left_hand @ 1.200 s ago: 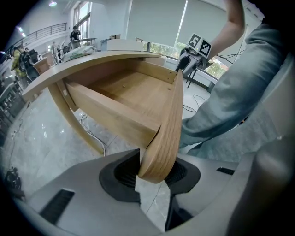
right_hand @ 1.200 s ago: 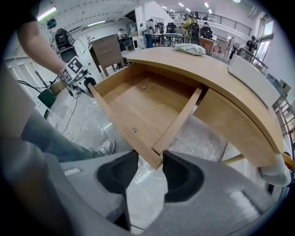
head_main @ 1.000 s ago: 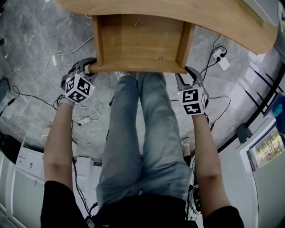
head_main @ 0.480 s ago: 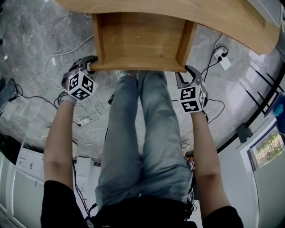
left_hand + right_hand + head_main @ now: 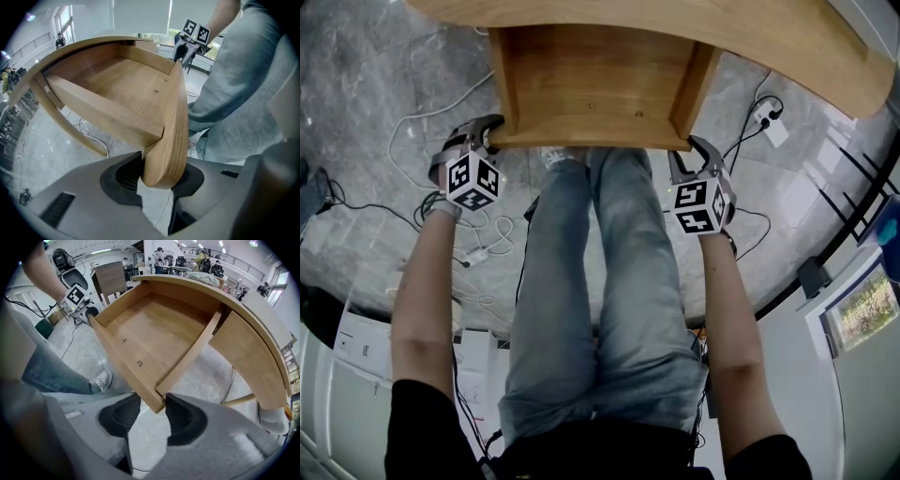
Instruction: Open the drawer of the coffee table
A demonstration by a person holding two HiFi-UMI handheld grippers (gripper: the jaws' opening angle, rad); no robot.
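Two grippers hold one drawer (image 5: 591,84), which stands well out from under the coffee table (image 5: 750,37) at twelve o'clock from the person, its wooden floor bare and nothing inside.

The left gripper (image 5: 490,131) is at the seven o'clock corner of the drawer. In the left gripper view it (image 5: 161,176) is clenched on the rounded end of the front panel (image 5: 173,122), with a pad pressed to each face. The right gripper (image 5: 689,150) is at the five o'clock corner. In the right gripper view it (image 5: 152,411) grasps the other end of the panel (image 5: 122,362), the corner seated between the pads.

The person's legs (image 5: 600,281) stand at six o'clock, close against the panel. Loose cables (image 5: 441,122) lie on the marble floor (image 5: 356,75) at nine o'clock.

Judgement: the pull is at its late stage and the opening is largely achieved. Any further travel calls for an even draw toward six o'clock on both ends, so the drawer does not skew. The legs leave little room behind the panel. Otherwise both grips need only let go cleanly.
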